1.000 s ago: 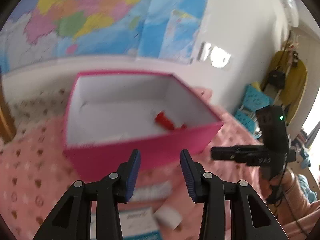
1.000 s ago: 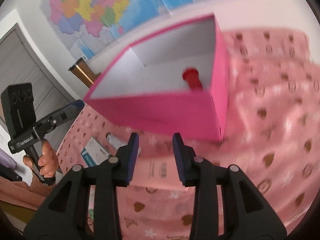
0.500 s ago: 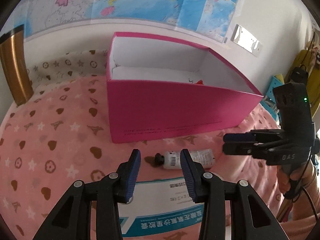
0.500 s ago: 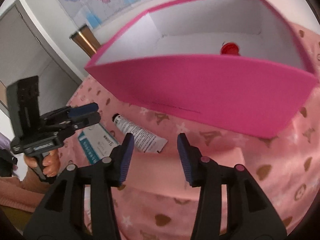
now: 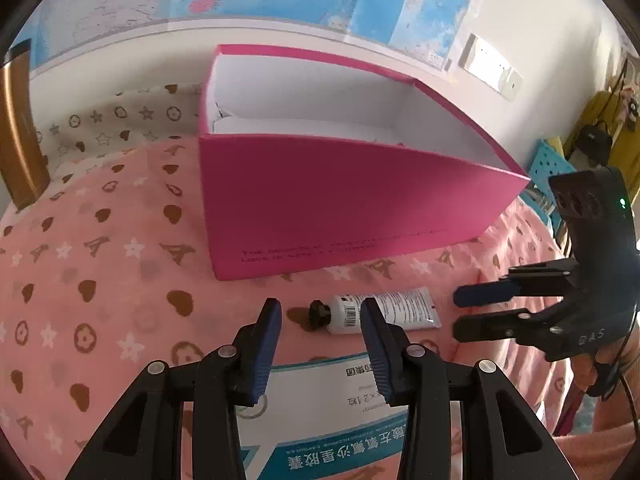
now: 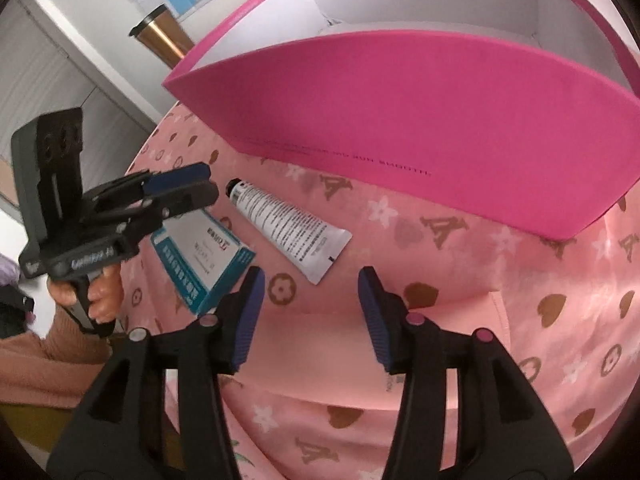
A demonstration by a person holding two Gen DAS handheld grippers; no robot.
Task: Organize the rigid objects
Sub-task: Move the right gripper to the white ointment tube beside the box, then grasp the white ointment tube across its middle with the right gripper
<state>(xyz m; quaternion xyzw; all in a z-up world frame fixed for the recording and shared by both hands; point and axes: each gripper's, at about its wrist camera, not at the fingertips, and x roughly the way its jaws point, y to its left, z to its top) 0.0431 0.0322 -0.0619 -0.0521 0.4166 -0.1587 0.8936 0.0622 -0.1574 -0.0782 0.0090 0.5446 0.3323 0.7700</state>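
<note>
Now both black two-finger grippers tilt down over the pink patterned blanket: the left gripper part-open and empty, the right gripper empty, its jaws just widened. Beyond the left fingertips, before the open magenta cardboard box, lies the white squeeze tube with black cap, lengthwise across, cap leftward, beside the white-and-teal carton

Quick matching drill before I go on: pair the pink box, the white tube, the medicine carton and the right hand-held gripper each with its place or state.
1. pink box
2. white tube
3. medicine carton
4. right hand-held gripper

a. lying flat, black cap on
b. open, nothing between the pads
c. open-topped, behind the tube
d. teal-edged, beside the tube, nearer the camera

Pairs: 1-c, 2-a, 3-d, 4-b
</note>
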